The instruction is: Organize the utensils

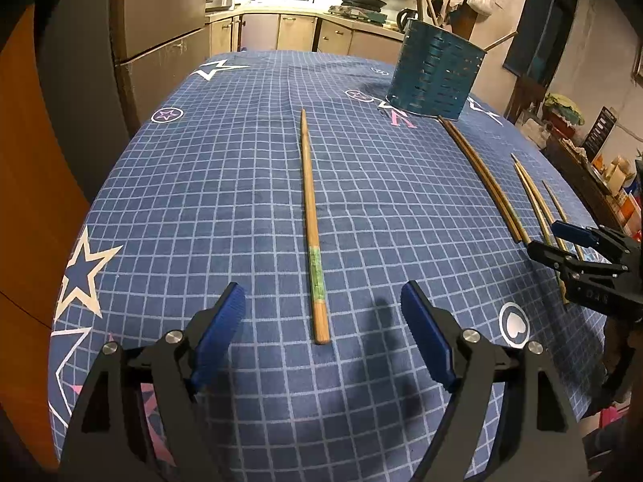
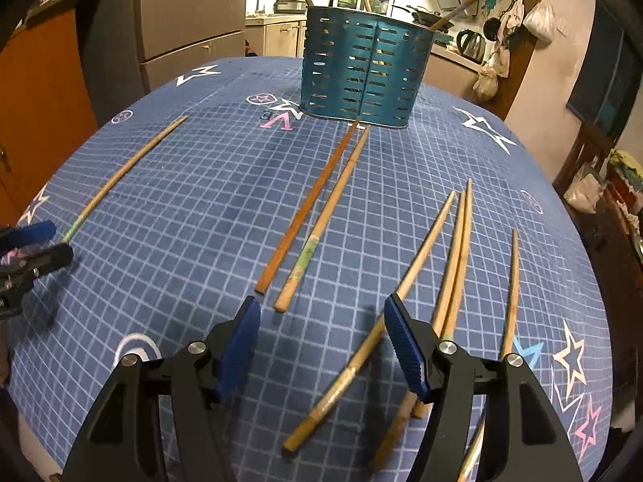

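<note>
A teal perforated utensil holder (image 1: pixel 436 74) (image 2: pixel 363 70) stands at the far side of the table with a few chopsticks in it. A single bamboo chopstick with a green band (image 1: pixel 311 225) (image 2: pixel 120 178) lies straight ahead of my left gripper (image 1: pixel 323 295), which is open and empty just short of its near end. A pair of chopsticks (image 2: pixel 317 211) (image 1: pixel 482 180) lies in front of the holder. Several more chopsticks (image 2: pixel 450 249) lie under and beside my right gripper (image 2: pixel 321 309), which is open and empty; it also shows in the left wrist view (image 1: pixel 562 243).
The table is covered by a blue grid cloth with stars (image 1: pixel 201 201). A fridge (image 1: pixel 160 40) stands to the left. Kitchen counters (image 1: pixel 289 28) run behind the table. Cluttered shelves (image 1: pixel 603 168) stand at the right.
</note>
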A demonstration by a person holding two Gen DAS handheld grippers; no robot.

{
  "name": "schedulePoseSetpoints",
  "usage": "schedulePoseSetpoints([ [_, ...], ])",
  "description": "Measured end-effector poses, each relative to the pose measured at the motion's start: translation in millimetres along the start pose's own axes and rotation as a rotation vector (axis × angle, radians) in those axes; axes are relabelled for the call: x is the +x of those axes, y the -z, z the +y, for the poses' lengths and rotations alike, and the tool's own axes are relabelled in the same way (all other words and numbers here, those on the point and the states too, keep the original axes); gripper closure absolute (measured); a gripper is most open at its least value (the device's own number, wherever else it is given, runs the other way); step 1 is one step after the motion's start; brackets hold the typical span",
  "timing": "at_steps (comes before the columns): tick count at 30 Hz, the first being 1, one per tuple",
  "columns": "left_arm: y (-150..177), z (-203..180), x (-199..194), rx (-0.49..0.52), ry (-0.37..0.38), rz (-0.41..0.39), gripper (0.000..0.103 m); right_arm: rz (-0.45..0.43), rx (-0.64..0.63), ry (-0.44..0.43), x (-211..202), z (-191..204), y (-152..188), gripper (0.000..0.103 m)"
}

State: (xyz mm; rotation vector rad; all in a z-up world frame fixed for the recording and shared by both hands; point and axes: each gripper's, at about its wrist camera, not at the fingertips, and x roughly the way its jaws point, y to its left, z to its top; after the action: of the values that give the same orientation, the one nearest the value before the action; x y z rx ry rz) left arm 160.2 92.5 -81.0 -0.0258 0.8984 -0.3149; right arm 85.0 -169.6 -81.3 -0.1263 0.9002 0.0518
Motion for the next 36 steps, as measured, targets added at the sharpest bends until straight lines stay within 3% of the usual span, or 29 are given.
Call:
schedulePoseSetpoints([
  [11,-0.1,1.9,0.8,-0.015,-0.012,0.001,0.02,0.002,0.013,0.012,10.2,-1.8,-6.1,0.039],
  [15,0.9,2.5,-0.7,-0.014,-0.011,0.001,0.02,-0.005,-0.007,-0.004,9.5,4.6,-6.6,0.061],
  [18,3.7,3.3,-2.9,-0.018,-0.009,-0.002,0.02,-0.006,0.022,-0.019,6.4,1.8,-2.1,0.063],
  [24,7.9,3.4,-5.4,-0.022,-0.012,-0.006,0.02,-0.019,0.094,-0.089,4.8,-4.0,3.9,0.076],
  [30,10.3,9.8,-10.4,-0.046,0.033,-0.02,0.02,-0.026,0.113,-0.095,5.3,-4.3,3.3,0.076],
  [33,10.3,8.3,-9.9,-0.042,0.018,-0.019,0.021,-0.028,0.125,-0.106,4.8,-7.1,3.8,0.093],
  [36,9.8,-0.3,-7.5,-0.003,-0.032,-0.017,0.031,-0.029,0.14,-0.12,5.0,-9.9,4.3,0.094],
])
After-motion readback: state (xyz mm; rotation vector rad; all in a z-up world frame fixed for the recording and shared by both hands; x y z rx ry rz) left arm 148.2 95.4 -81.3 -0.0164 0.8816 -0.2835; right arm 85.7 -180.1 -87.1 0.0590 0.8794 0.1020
